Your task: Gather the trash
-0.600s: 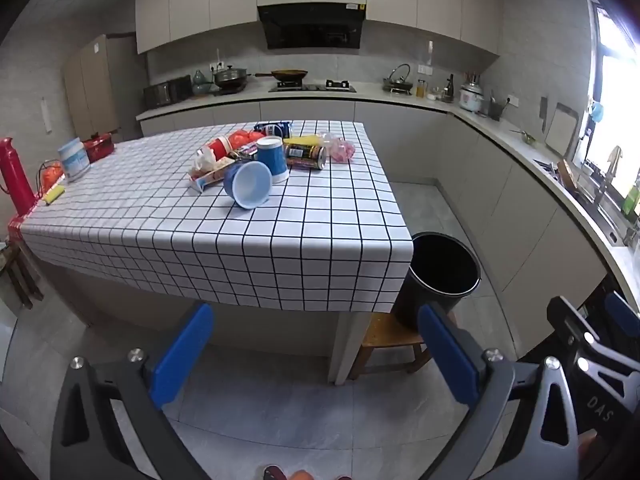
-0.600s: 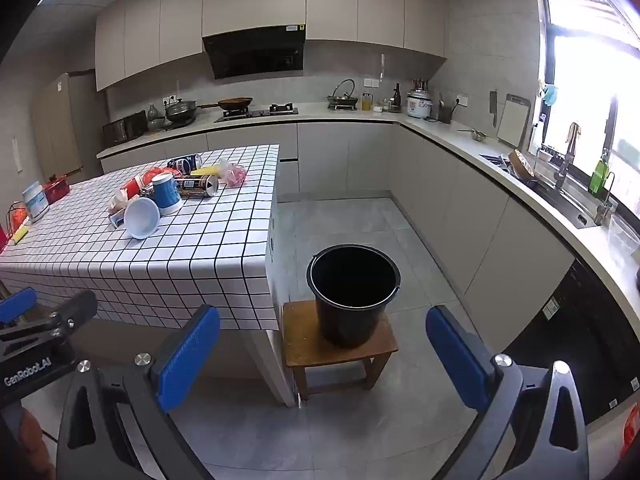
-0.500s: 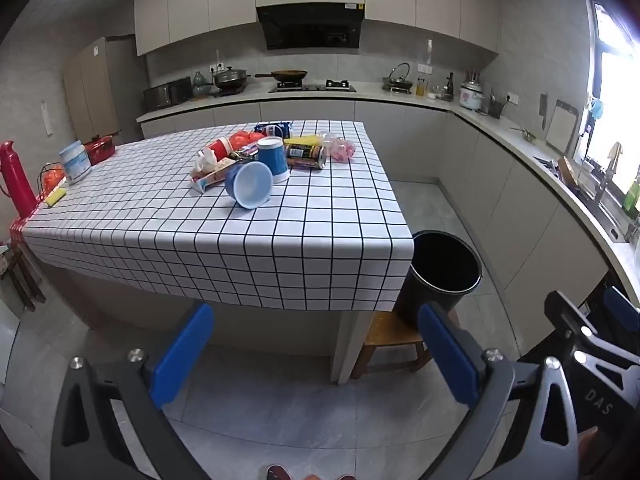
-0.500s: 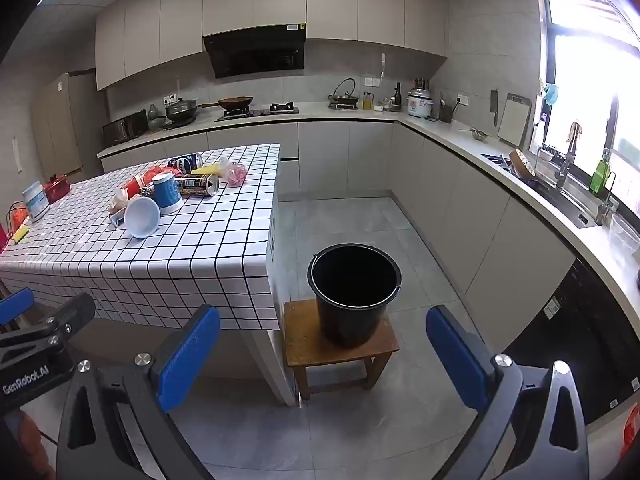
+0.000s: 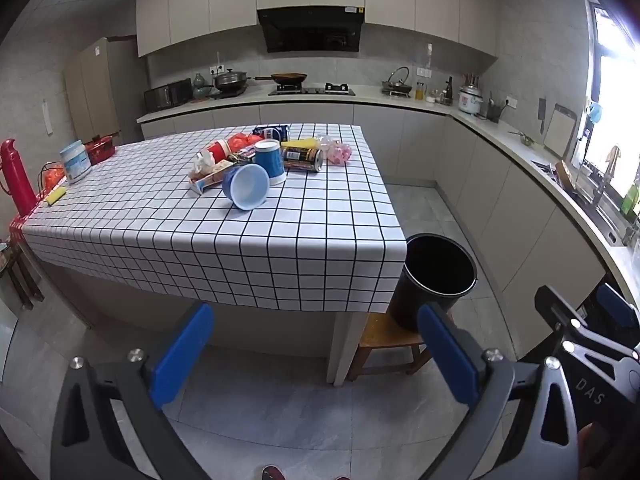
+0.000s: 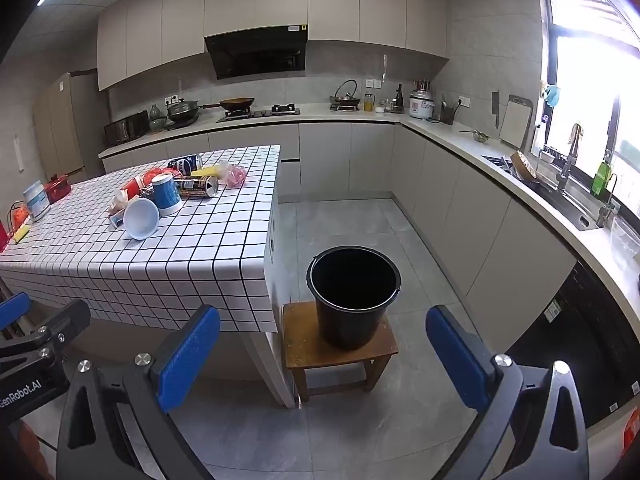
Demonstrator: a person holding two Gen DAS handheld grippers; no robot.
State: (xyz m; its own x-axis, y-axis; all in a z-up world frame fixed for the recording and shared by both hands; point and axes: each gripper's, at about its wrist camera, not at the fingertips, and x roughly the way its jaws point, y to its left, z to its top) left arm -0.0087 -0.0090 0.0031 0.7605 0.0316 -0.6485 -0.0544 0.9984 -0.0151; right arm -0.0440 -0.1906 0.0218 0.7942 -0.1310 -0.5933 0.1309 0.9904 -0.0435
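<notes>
Trash (image 5: 256, 160) lies heaped toward the far right corner of the checked surface (image 5: 280, 248), well apart from both grippers. From the left of the heap: crumpled wrappers (image 5: 208, 170), a tipped blue cup (image 5: 246, 187) with its mouth toward the near edge, an upright cup (image 5: 271, 160), a can (image 5: 302, 156) on its side, and a pink bag (image 5: 338, 152) nearest the right edge. Off the surface's near right corner, a black bin (image 6: 354, 296) stands open on a wooden stool (image 6: 340, 350). The left gripper (image 5: 312, 356) and right gripper (image 6: 322, 356) both hang short of the near edge, tilted downward, fingers spread wide and holding nothing. No piece has been collected yet, judging by the dark, seemingly empty bin. The step in hand looks like the approach to the heap; it would go best by taking the tipped cup first, since it sits closest and clear of the rest, closing across its wall rather than its rim, then carrying it over the right edge to drop straight into the bin.
</notes>
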